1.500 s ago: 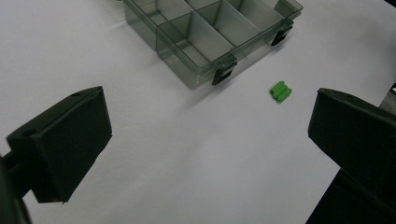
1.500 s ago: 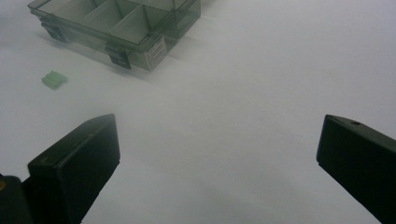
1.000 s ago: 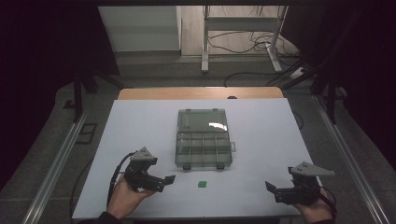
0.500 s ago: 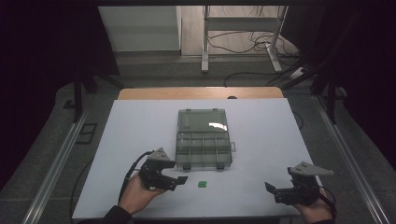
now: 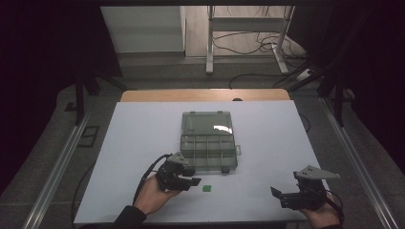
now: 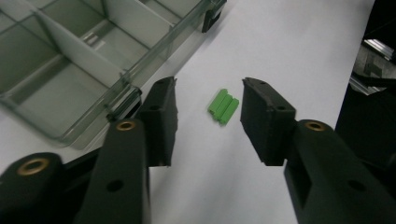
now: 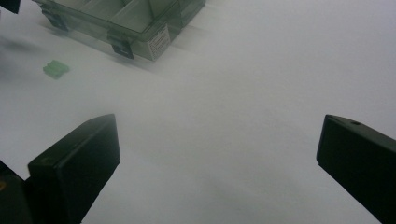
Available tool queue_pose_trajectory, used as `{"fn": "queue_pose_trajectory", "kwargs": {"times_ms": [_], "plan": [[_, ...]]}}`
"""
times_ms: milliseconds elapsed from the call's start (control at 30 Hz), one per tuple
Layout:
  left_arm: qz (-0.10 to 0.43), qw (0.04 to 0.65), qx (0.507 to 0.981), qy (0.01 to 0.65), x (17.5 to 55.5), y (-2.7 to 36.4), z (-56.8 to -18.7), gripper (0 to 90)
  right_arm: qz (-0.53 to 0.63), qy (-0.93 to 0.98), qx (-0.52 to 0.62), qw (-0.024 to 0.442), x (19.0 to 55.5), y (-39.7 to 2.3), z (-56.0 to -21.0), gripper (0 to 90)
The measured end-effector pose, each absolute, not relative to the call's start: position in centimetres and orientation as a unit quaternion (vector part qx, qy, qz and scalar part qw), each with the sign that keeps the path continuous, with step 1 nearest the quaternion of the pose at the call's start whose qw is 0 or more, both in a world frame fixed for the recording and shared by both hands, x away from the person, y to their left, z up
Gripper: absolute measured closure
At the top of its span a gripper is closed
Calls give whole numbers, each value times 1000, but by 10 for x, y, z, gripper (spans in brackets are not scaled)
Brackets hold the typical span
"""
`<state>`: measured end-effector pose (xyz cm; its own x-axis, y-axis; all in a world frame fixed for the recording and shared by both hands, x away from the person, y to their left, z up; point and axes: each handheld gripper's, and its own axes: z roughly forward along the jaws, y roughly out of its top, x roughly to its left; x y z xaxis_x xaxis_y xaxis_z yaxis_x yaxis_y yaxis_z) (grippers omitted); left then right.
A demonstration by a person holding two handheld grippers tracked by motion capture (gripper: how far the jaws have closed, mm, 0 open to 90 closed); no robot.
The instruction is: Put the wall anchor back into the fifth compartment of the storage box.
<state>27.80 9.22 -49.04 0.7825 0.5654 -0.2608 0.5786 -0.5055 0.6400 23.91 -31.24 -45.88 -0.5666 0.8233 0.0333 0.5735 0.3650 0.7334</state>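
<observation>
A: Left gripper view first: how is the left gripper (image 6: 208, 109) placed for the pick?

B: Its jaws have just been closing, yet a gap is left on each side of the green block (image 6: 223, 107), so nothing is gripped. The block is seen lying on the white table (image 6: 299, 56), just ahead of the jaw tips and a little nearer the jaw on the right of that view.

A: What is needed for a good grasp?

B: It is judged that the gripper should be shifted slightly toward that nearer jaw, so the block sits centred, and eased forward until the pads cover its sides. The ridges on the block run roughly along the jaw direction, so the flat long sides should be met squarely. The closing is best finished slowly, since so small a piece could be nudged away.

A: And beyond the block?

B: The clear compartment box (image 6: 84, 51) is seen past the other jaw, open, its dividers bare; its rim should be kept clear of.

A: The other tool?

B: The right gripper (image 5: 298, 195) is held wide open over bare table, well apart from the block.
</observation>
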Motion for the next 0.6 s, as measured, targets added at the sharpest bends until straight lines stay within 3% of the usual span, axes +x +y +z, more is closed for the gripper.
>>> {"fn": "queue_pose_trajectory", "kwargs": {"times_ms": [367,600], "plan": [[-17,351,882,313,283,69,-504,731,359,812,429,170,239,-312,-459,0],[-15,336,891,306,285,59,-511,775,357,814,428,167,239,-311,-460,0]]}}
